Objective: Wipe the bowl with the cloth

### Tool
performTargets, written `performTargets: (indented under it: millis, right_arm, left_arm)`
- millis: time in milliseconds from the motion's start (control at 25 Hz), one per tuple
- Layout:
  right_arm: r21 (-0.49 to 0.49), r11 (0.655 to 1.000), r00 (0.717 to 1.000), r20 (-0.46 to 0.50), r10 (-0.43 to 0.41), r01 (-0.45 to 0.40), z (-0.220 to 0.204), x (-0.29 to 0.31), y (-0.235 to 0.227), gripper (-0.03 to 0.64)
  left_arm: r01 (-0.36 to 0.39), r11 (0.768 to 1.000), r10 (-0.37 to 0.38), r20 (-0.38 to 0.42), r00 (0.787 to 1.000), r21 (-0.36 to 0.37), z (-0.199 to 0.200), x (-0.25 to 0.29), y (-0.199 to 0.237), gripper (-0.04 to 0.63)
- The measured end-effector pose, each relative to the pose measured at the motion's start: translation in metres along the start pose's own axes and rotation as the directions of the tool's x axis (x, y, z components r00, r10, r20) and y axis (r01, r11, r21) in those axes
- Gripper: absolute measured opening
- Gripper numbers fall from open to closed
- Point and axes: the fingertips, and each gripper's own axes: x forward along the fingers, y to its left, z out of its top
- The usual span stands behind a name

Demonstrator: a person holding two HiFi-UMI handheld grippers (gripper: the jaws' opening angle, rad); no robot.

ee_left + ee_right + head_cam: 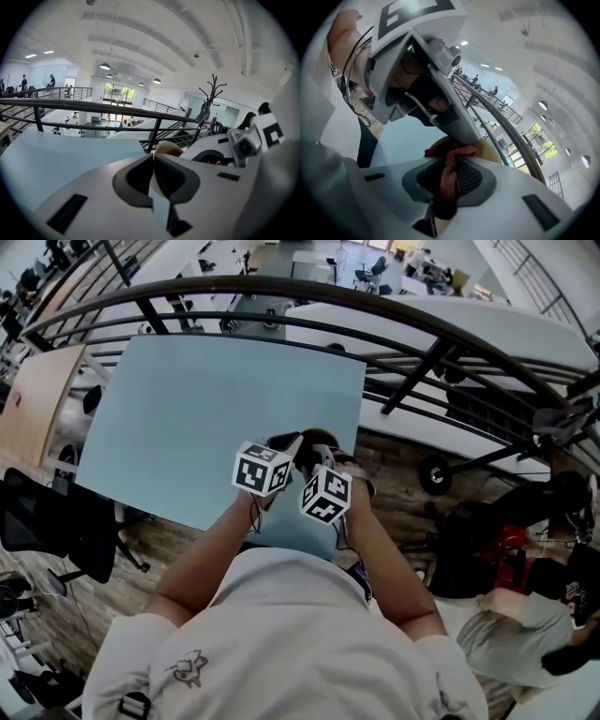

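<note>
Forearms [211, 549] converge; right tongs [451, 161] pinch cloth [445, 187] at bowl [490, 147].

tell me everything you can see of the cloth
The cloth is rust-orange with a nubby, towel-like weave. It is pinched in a thick vertical fold between the shut jaws of the right gripper, and its lower end hangs dark below the pads. Above the jaws it bunches into a crumpled wad that seems to lie against the cream bowl. How large it is when spread out cannot be told. The head view hardly shows it.
</note>
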Motion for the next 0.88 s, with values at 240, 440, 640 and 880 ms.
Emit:
performTargets:
  millis: [240, 440, 640, 880]
  right_arm:
    - [0.013, 1.0, 1.0, -0.014, 0.009, -0.009, -0.011, -0.003, 0.005, 0.075]
    - [0.028, 0.998, 0.998, -0.046, -0.046, 0.047, -0.019, -0.01, -0.012, 0.075]
    - [0.019, 0.989, 0.988, -0.064, -0.142, 0.144, -0.018, -0.019, -0.041, 0.075]
    - [-0.01, 0.99, 0.987, -0.088, -0.138, 0.137, -0.017, -0.01, -0.041, 0.075]
  left_arm:
    - [-0.058, 0.998, 0.058, -0.018, 0.998, 0.002, -0.006, 0.001, 0.017, 0.02]
    - [-0.08, 0.997, 0.08, -0.03, 0.996, -0.002, -0.01, 0.0, 0.024, 0.02]
    - [-0.063, 0.998, 0.063, -0.039, 0.997, -0.002, -0.011, 0.0, 0.017, 0.018]
    - [-0.005, 1.0, 0.005, -0.031, 1.0, 0.006, -0.007, -0.003, -0.008, 0.021]
